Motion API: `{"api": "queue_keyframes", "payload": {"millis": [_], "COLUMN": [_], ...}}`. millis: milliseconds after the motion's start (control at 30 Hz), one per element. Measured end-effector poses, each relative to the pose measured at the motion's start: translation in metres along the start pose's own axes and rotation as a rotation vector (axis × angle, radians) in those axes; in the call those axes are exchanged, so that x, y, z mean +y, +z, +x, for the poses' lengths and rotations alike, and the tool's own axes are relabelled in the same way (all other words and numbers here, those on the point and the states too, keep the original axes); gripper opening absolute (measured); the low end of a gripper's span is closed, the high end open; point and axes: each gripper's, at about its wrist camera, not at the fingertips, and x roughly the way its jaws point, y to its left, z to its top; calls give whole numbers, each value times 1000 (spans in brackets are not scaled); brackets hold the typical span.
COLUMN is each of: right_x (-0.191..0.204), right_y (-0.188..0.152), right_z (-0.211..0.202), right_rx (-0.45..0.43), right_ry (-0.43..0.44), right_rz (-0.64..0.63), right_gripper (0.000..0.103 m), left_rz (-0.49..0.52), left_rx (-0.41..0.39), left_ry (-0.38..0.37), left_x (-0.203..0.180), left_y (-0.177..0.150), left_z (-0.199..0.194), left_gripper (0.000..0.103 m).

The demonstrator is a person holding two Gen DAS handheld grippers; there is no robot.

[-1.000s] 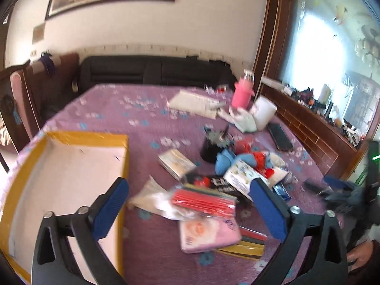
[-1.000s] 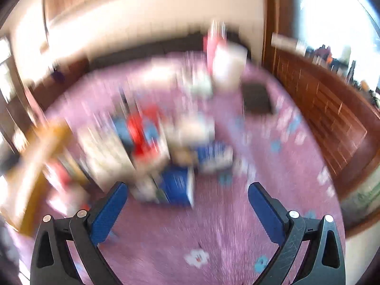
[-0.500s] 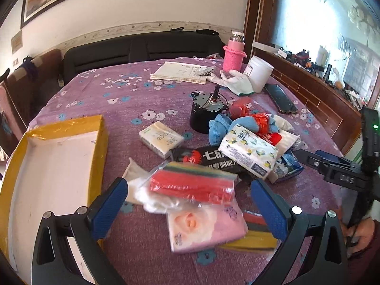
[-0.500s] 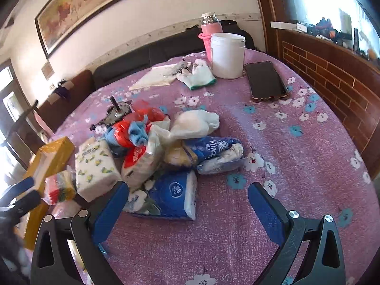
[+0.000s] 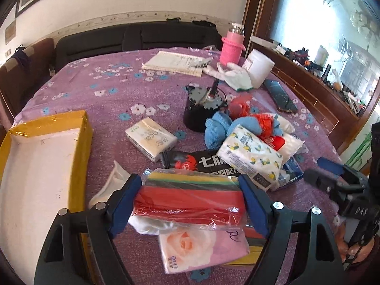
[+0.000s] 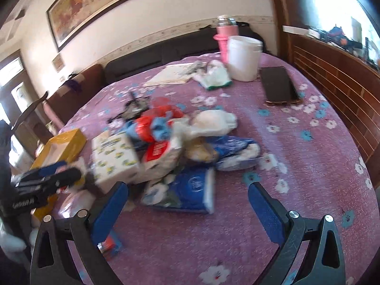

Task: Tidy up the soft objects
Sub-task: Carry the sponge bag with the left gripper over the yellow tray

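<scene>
My left gripper (image 5: 190,204) has its blue pads on both ends of a clear bag of red, yellow and green cloths (image 5: 190,197), which lies over a pink rose tissue pack (image 5: 201,247). A heap of soft things sits beyond: a lemon-print tissue pack (image 5: 249,156), blue socks (image 5: 218,128), a white tissue pack (image 5: 150,139). My right gripper (image 6: 187,204) is open and empty, low over the cloth just in front of a blue tissue pack (image 6: 187,190). It also shows in the left wrist view (image 5: 332,173). An open yellow-rimmed box (image 5: 42,166) stands at the left.
A black pot with a tool in it (image 5: 201,109), a notebook (image 5: 173,66), white gloves (image 5: 235,76), a white tub (image 5: 258,68), a pink bottle (image 5: 232,47) and a phone (image 5: 280,95) lie farther back on the purple flowered tablecloth (image 5: 106,90). A wooden ledge (image 6: 332,76) runs along the right.
My left gripper has moved forward and down and its pads have closed in onto the bag of cloths. My right gripper has moved slightly nearer the heap.
</scene>
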Motion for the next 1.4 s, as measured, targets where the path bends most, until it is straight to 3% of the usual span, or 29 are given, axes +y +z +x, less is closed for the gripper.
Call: {"api": "queue_keyframes", "payload": {"millis": [100, 167, 333, 500, 600, 633, 667, 733, 767, 867, 1033, 1200, 1300, 1400], "right_x": [17, 51, 94, 132, 157, 157, 157, 159, 159, 165, 176, 203, 215, 221], "right_y": [-2, -9, -7, -6, -12, -12, -13, -12, -11, -10, -14, -30, -35, -37], "right_z": [4, 16, 29, 40, 65, 65, 69, 63, 58, 42, 40, 43, 40, 46], "right_rx": [50, 135, 161, 158, 216, 216, 225, 210, 202, 175, 198, 242, 212, 211], "right_ry": [46, 109, 142, 142, 116, 116, 126, 148, 149, 146, 169, 230, 182, 160], "right_rz": [-67, -195, -278, -375, -456, -456, -455, -423, -423, -441, -510, -612, -700, -750], "right_gripper": [102, 102, 103, 103, 101, 97, 77, 61, 48, 37, 41, 77, 85, 87], "left_rz": [-35, -57, -99, -139, -163, -168, -177, -191, -202, -230, -293, -311, -301, -293], "left_rx": [-41, -61, -96, -115, -120, -122, -126, -133, -138, -151, -165, -162, -162, -165], "left_ry": [-26, -37, -33, -9, 0, 2, 6, 14, 19, 28, 38, 37, 43, 45], "left_x": [8, 14, 33, 52, 62, 66, 71, 79, 86, 102, 132, 141, 141, 142], "left_y": [1, 2, -2, -10, -16, -18, -20, -24, -26, -30, -39, -47, -50, -51], "left_z": [-19, -32, -57, -77, -85, -88, -91, -97, -101, -111, -122, -127, -129, -130], "left_gripper": [81, 82, 82, 82, 82, 82, 82, 82, 82, 82, 82, 82, 82, 82]}}
